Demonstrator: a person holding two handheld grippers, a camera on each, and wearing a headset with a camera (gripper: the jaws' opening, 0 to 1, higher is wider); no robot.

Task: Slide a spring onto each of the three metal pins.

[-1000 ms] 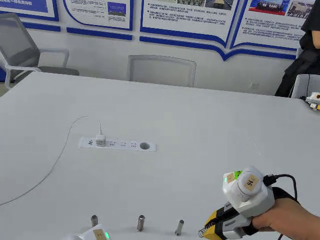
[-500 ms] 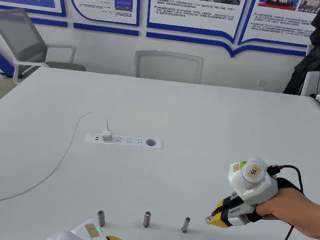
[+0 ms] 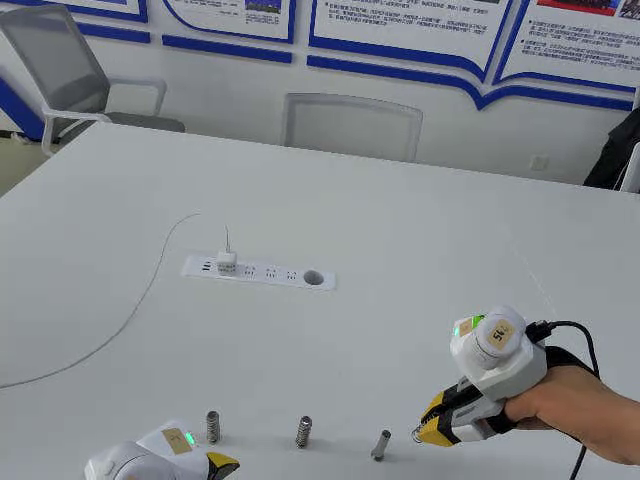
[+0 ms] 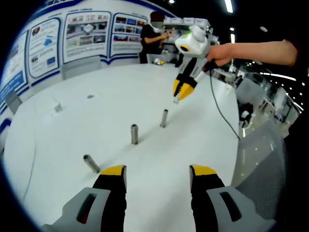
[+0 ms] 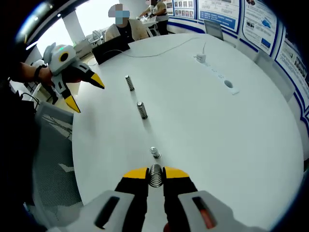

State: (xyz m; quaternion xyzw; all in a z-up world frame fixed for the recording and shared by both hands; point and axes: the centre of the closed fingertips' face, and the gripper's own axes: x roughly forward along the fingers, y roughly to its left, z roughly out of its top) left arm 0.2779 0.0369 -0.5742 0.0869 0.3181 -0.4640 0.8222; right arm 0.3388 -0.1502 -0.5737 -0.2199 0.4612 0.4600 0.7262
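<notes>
Right gripper (image 5: 155,173): jaws pinched narrow on a spring (image 5: 154,180).
Bare pin (image 5: 155,152): just beyond the jaws at 12 o'clock in the right gripper view, apart from the held spring.
Middle pin (image 5: 142,110): already wears a coil.
Far pin (image 5: 129,82): coiled too, further out toward 11 o'clock.
Left gripper (image 4: 157,169): jaws wide, holding nothing.
Progress: two of three apparently done; the held spring has yet to go onto the bare pin.

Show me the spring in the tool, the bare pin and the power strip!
spring (image 5: 155,175), right gripper view, its front coils
bare pin (image 4: 164,118), left gripper view, middle of its shaft
power strip (image 3: 275,273), head view, its white top
</notes>
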